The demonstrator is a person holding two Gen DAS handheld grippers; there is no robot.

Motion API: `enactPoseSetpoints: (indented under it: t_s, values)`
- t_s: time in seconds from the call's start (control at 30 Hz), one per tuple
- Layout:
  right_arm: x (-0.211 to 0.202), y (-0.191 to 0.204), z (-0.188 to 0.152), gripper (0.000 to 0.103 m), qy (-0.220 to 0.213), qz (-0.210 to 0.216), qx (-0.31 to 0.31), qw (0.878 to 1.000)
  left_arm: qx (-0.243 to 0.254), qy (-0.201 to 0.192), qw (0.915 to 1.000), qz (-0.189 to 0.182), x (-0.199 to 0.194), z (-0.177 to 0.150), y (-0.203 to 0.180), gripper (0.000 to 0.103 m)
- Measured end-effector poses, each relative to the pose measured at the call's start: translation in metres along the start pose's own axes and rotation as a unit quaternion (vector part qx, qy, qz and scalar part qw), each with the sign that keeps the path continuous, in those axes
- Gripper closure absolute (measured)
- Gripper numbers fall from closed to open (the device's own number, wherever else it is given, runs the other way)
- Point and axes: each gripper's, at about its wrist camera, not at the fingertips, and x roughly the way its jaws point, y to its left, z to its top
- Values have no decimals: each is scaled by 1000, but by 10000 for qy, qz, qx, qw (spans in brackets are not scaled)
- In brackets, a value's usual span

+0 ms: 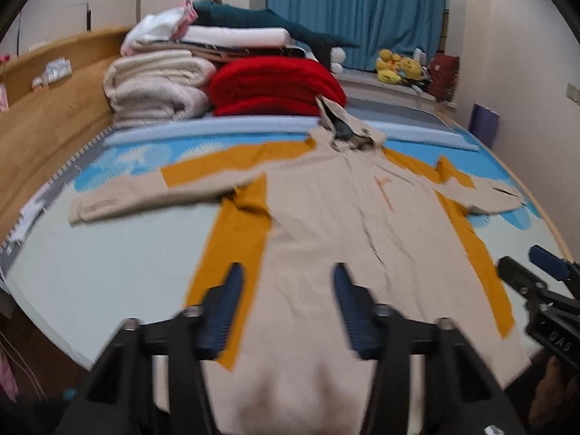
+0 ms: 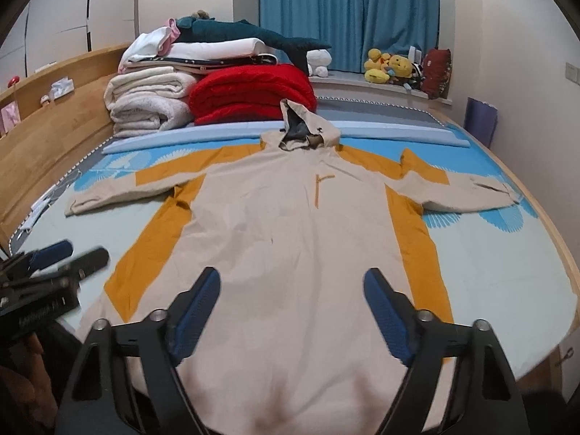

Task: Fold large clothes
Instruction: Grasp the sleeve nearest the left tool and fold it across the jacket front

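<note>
A large beige and mustard hooded jacket [image 2: 290, 224] lies spread flat, front up, on the bed [image 2: 507, 282], filling the middle of both views, with its hem at the bottom of the frame nearest the cameras and its hood [image 2: 301, 127] toward the stacked blankets at the top. At the far left of the frame its left-lying sleeve [image 2: 119, 195] stretches straight out over the sheet; on the far right the other sleeve [image 2: 467, 195] does the same. In the left wrist view the left gripper [image 1: 286, 304] hangs above the lower part of the jacket, near the mustard side panel [image 1: 232, 246], its jaws partly spread with nothing between them and the fabric lying undisturbed below. In the right wrist view the right gripper [image 2: 295, 304] hangs above the hem area at bottom centre, its jaws spread wide and likewise empty. No fold has been made yet, so this looks like the approach before the first grasp. The next move probably calls for each gripper to come down onto the cloth, perhaps at the hem corners or a sleeve and side edge, and pinch only the layers to be lifted, keeping the garment flat and square so the first fold lands straight.
</note>
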Motion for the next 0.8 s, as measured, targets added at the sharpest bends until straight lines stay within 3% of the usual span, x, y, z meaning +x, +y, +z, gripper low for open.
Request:
enactPoseSetpoints:
  t_s: [0.2, 0.27, 0.53, 0.6, 0.7, 0.8]
  values:
    - [42, 1, 51, 59, -125, 71, 40, 9999, -264, -165, 9995, 16, 41, 60, 39, 69]
    - [59, 2, 75, 61, -219, 112, 38, 9997, -303, -184, 9993, 140, 58, 77, 52, 69]
    - [122, 15, 172, 58, -681, 183, -86, 9975, -1018, 58, 9925, 678, 128, 120, 120, 69]
    - [139, 17, 187, 49, -712, 261, -100, 9971, -1196, 161, 9894, 807, 145, 121, 137, 69]
    - [168, 15, 196, 44, -597, 367, -75, 9975, -1474, 340, 9836, 978, 172, 119, 163, 69]
    - [196, 14, 195, 44, -207, 538, 74, 9983, -1798, 513, 9759, 1125, 199, 111, 192, 69]
